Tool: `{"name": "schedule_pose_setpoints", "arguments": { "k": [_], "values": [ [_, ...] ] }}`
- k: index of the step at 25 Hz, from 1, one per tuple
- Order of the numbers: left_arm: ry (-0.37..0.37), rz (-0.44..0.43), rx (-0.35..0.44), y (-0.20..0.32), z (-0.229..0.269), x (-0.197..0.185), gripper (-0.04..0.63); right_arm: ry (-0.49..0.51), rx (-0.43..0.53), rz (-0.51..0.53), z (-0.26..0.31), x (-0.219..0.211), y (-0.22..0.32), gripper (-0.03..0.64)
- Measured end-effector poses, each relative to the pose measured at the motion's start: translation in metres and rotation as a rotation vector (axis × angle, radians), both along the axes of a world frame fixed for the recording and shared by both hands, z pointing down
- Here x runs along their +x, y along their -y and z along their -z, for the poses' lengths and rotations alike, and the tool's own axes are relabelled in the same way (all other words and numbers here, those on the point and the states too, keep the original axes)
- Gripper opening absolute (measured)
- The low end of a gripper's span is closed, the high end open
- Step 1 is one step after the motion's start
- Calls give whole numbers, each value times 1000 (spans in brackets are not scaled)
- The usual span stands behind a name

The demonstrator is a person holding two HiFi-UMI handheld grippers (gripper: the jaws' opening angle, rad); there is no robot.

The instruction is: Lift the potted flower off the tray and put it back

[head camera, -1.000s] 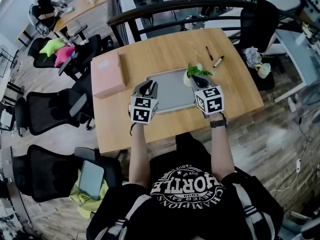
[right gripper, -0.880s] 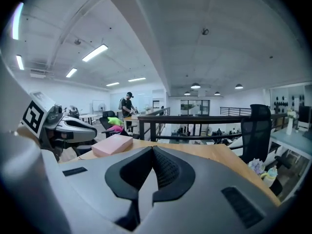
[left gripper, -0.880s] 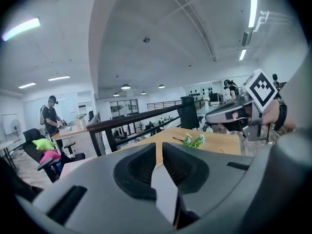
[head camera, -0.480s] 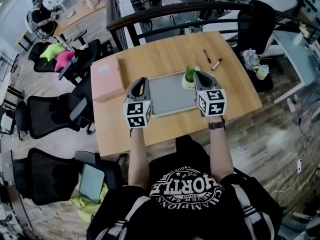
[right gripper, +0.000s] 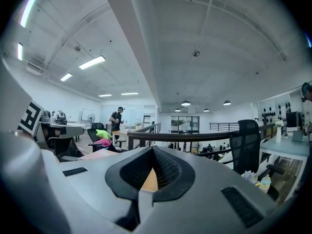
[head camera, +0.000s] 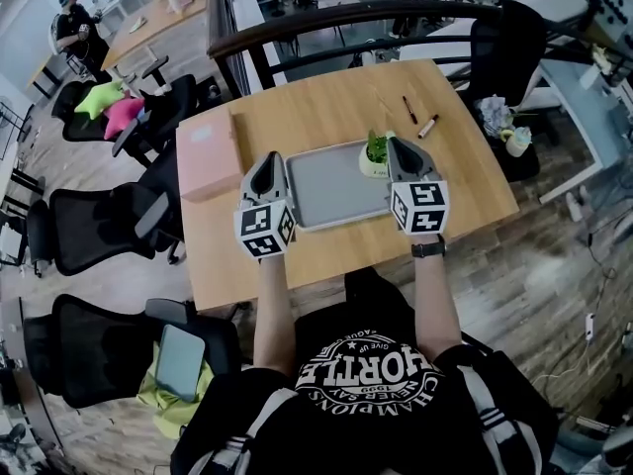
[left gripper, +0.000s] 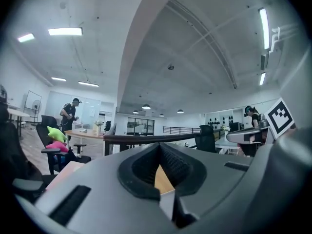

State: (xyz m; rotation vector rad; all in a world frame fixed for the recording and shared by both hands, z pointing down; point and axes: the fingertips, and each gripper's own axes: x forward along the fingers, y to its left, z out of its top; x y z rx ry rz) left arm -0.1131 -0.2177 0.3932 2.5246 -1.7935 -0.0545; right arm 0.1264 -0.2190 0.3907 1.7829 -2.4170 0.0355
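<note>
At frame centre, the table (head camera: 326, 102) is pale wood with a smooth matt finish, and the tray (head camera: 331, 188) looks smooth, matt grey. The left gripper (head camera: 265, 160) and right gripper (head camera: 401, 146) have matt grey plastic shells with black, finely ribbed pads (left gripper: 174, 162).

The black T-shirt (head camera: 381, 424) bore a round white print (head camera: 366, 362), with white stripes (head camera: 487, 404) at the print's 4 and 8 o'clock. The grey left gripper (head camera: 266, 157) and right gripper (head camera: 398, 142) each carried a black-and-white marker cube (head camera: 263, 232)
</note>
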Motion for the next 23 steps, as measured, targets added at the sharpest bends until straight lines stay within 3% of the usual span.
{"name": "schedule_pose_setpoints", "arguments": {
  "k": [8, 15, 18, 23],
  "values": [
    [71, -2, -5, 4, -17, 8, 18, 6, -10, 1, -10, 3, 2, 20],
    [92, 2, -30, 7, -30, 9, 18, 12, 11, 26, -13, 1, 4, 20],
    [104, -3, -52, 12, -35, 5, 18, 11, 55, 61, -6, -4, 7, 20],
    [132, 23, -125, 16, -51, -16, 20, 10, 39, 98, -9, -14, 20, 20]
  ]
}}
